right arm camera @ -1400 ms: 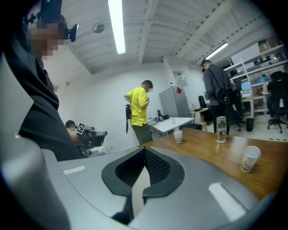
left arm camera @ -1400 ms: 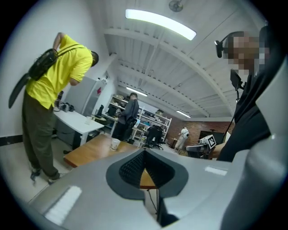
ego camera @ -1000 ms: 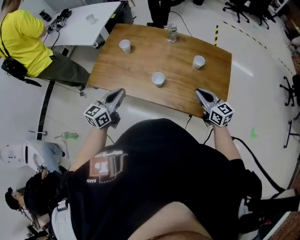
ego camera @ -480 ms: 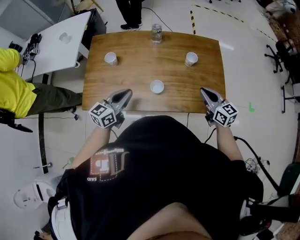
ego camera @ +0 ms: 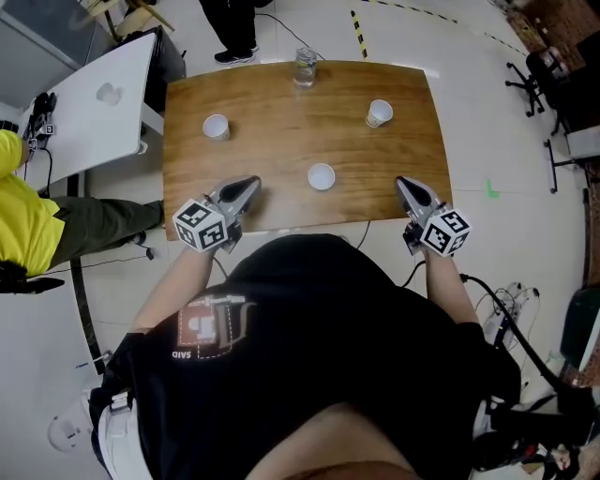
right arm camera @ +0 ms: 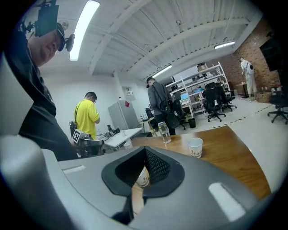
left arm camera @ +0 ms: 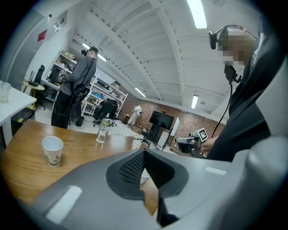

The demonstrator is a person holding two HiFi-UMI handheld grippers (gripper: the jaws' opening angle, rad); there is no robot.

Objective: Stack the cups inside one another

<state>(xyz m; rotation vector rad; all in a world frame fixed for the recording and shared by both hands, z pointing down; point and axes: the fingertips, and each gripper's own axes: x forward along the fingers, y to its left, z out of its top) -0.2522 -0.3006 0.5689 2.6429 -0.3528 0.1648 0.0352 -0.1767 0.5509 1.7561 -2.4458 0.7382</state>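
Note:
Three white paper cups stand apart on the wooden table [ego camera: 281, 141]: a left cup [ego camera: 216, 127], a right cup [ego camera: 379, 112] and a middle cup [ego camera: 322, 176] near the front edge. My left gripper [ego camera: 250, 183] hovers over the front edge, left of the middle cup, jaws shut and empty. My right gripper [ego camera: 401, 183] is over the front edge to that cup's right, also shut and empty. The left gripper view shows the left cup [left arm camera: 52, 150] and the right cup [left arm camera: 136, 144]. The right gripper view shows the right cup [right arm camera: 195, 147] and, below the jaw tips, the middle cup [right arm camera: 143, 177].
A clear water bottle [ego camera: 304, 67] stands at the table's far edge. A white desk [ego camera: 103, 94] sits to the left, with a seated person in yellow [ego camera: 23, 225] beside it. Someone stands behind the table [ego camera: 230, 23]. An office chair [ego camera: 530, 70] and floor cables lie to the right.
The head view has swung so the table now lies square ahead. Both grippers have come forward over its front edge, either side of the middle cup. The cups have not moved.

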